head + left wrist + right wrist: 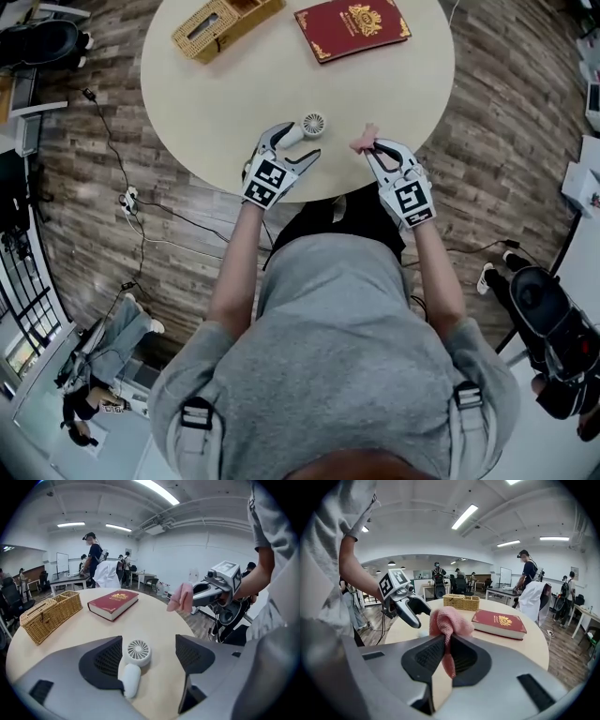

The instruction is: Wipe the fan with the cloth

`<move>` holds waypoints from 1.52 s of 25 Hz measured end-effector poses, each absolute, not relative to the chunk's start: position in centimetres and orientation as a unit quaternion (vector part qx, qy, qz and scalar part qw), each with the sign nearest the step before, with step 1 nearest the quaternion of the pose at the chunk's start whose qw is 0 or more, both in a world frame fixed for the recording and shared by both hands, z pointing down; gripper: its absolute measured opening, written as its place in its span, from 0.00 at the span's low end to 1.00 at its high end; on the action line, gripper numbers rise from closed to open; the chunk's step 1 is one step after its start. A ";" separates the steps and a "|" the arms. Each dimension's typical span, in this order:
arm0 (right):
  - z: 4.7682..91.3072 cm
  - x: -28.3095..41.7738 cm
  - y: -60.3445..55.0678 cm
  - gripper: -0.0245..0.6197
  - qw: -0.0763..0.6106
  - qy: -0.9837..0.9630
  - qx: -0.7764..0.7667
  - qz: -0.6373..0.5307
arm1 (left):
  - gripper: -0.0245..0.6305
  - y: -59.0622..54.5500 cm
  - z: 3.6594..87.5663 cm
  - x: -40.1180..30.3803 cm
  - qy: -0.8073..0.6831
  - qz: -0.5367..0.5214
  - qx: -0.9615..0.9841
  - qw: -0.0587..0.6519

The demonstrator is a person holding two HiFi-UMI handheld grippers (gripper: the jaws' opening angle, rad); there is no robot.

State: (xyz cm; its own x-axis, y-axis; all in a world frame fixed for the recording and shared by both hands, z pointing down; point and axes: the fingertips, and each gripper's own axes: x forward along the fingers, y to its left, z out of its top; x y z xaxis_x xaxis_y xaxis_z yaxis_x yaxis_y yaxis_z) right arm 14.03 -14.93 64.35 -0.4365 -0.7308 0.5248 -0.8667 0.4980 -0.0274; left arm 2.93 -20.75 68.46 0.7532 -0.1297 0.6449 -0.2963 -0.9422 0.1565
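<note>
A small white handheld fan (133,660) lies flat on the round beige table (234,103) near its front edge, grille up; in the head view the fan (307,127) lies just ahead of my left gripper (289,148). That left gripper (146,660) is open, its jaws standing either side of the fan without touching it. My right gripper (380,153) is shut on a pink cloth (446,623), which bunches above the jaws and hangs below them. The cloth (364,141) is held to the right of the fan, apart from it, and the cloth (182,597) also shows in the left gripper view.
A red hardcover book (352,26) and a wicker basket (225,22) sit at the table's far side. Wood floor with cables (127,197) surrounds the table. Other people and desks stand in the room behind.
</note>
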 end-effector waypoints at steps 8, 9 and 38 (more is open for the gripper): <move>64.6 14.6 -16.2 0.10 0.237 -0.840 0.466 0.145 | 0.60 -21.7 73.5 4.3 -0.110 0.370 0.914 0.124; 64.7 14.8 -16.2 0.10 0.237 -0.840 0.466 0.147 | 0.61 -21.8 74.3 4.4 -0.108 0.380 0.911 0.118; 66.6 14.3 -17.2 0.10 0.247 -0.854 0.423 0.176 | 0.62 -22.7 80.7 6.4 -0.078 0.428 0.896 0.087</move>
State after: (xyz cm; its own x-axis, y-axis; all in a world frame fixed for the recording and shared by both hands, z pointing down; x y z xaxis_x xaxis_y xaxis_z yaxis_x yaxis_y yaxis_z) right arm 14.29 -17.16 66.57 -0.5202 -0.6354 0.5707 -0.8094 0.5800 -0.0920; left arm 6.39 -22.73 80.67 0.6219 -0.0653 0.7804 -0.2143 -0.9727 0.0894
